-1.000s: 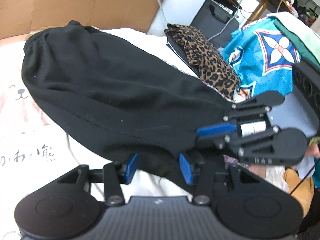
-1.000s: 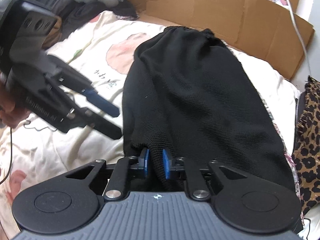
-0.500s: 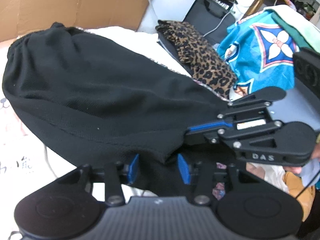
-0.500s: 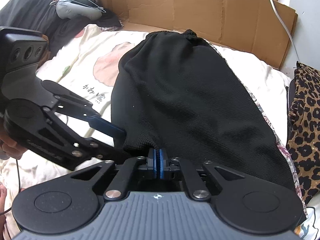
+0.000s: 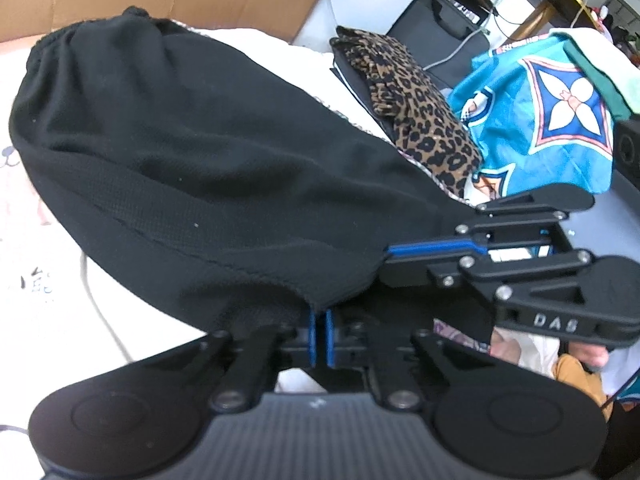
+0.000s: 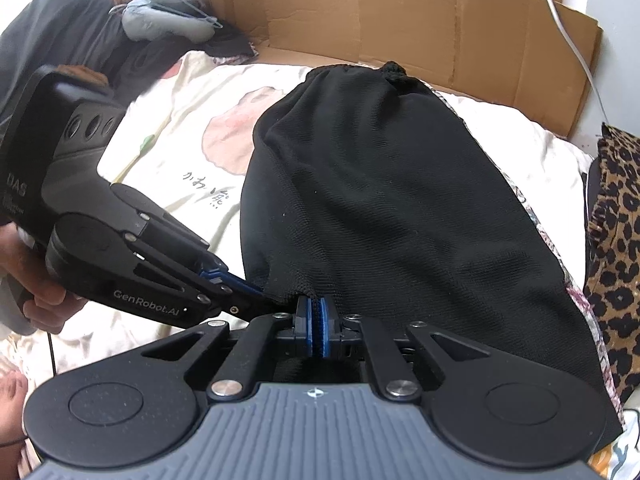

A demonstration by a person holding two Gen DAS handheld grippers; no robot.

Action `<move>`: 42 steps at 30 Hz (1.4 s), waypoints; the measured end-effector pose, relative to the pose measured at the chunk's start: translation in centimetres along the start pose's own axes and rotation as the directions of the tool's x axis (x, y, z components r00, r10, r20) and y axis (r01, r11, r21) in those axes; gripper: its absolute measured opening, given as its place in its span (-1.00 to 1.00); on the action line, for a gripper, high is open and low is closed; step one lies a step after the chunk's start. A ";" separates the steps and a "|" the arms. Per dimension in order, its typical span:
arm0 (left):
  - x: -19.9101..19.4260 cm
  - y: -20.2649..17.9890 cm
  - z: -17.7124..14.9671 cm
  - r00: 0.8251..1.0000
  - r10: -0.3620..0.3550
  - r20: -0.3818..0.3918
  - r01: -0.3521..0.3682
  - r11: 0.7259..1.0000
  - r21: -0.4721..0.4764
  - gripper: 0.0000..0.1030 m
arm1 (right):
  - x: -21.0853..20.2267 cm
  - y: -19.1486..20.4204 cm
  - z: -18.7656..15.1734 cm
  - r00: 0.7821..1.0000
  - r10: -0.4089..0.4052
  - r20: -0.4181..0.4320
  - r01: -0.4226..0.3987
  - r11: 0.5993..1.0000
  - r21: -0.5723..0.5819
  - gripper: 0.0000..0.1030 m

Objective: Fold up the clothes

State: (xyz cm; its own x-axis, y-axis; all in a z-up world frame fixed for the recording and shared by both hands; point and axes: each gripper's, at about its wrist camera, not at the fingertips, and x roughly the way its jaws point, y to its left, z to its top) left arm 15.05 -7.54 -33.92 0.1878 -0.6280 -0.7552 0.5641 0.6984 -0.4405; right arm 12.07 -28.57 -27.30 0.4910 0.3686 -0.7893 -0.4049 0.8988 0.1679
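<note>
Since a second earlier, the left gripper (image 5: 319,334) had gone from wide open to pinched tight on the hem of the black knit garment (image 5: 208,152); the right gripper (image 6: 316,330) had closed a half second sooner and stayed clamped. Both pairs of blue pads met with only cloth between them, the two grippers almost touching along the near hem.

Directly ahead of both grippers the garment stretched away over the cream printed bedsheet (image 6: 176,152), its gathered waistband at the far end. To the right of it lay a leopard-print cloth (image 5: 420,116). Beyond everything stood a brown cardboard panel (image 6: 440,28).

Handling, as judged: fabric soft, light, limp; it would sag between holds and drag on the sheet. With the grips this close together, the outer hem corners would likely droop in any fold toward the waistband.
</note>
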 end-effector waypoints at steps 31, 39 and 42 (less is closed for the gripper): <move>-6.9 4.2 -3.9 0.997 0.062 0.035 -0.057 0.992 -0.113 -0.96 | -1.3 -3.1 -2.0 0.995 0.045 -0.086 -0.034 0.991 0.127 -0.92; -7.1 5.5 -5.8 0.995 0.095 0.010 -0.093 0.986 -0.140 -0.99 | -0.2 -1.0 -3.5 0.982 0.097 -0.161 -0.084 0.993 0.081 -0.91; -7.5 5.9 -6.0 0.996 0.089 0.010 -0.087 0.986 -0.140 -0.99 | -0.4 -1.0 -3.7 0.981 0.104 -0.164 -0.092 0.992 0.081 -0.91</move>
State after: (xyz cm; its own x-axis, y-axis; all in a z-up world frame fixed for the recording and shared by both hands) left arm 12.13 3.32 -33.76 0.2453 -0.5666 -0.7867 0.4276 0.7915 -0.4367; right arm 9.36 -30.48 -29.34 0.3128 0.4166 -0.8536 -0.3847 0.8772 0.2871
